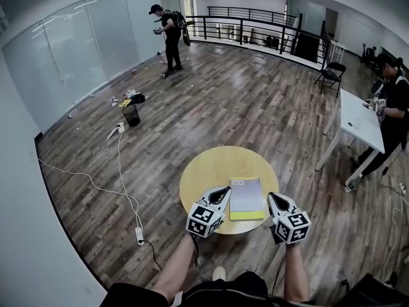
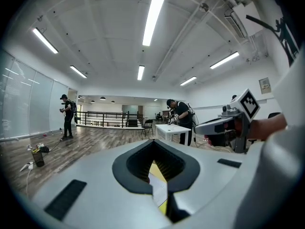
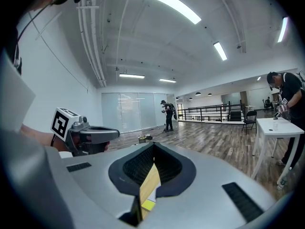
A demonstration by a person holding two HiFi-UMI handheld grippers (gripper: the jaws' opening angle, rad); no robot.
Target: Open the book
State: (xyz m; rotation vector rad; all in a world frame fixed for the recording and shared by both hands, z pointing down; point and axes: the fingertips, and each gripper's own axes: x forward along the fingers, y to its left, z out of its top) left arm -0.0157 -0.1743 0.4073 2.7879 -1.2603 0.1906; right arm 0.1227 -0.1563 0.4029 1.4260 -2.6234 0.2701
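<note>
A closed book [image 1: 246, 198] with a grey-blue cover and a yellow-green near edge lies flat on the round wooden table [image 1: 211, 165], towards its near side. My left gripper [image 1: 226, 190] hovers just left of the book, its jaws together and its tip close to the book's left edge. On the other side, my right gripper [image 1: 271, 196] sits just right of the book, also shut and holding nothing. In the left gripper view the right gripper [image 2: 228, 125] faces it; in the right gripper view the left gripper [image 3: 86, 136] shows opposite. Slivers of book and table show through each gripper's closed jaws.
A white table [image 1: 358, 123] stands at right with a person [image 1: 391, 101] beside it. Another person [image 1: 171, 34] stands far back left. A folding chair [image 1: 331, 75], a small bin [image 1: 131, 114], a cable with power strip [image 1: 139, 235] and a railing [image 1: 255, 27] are around.
</note>
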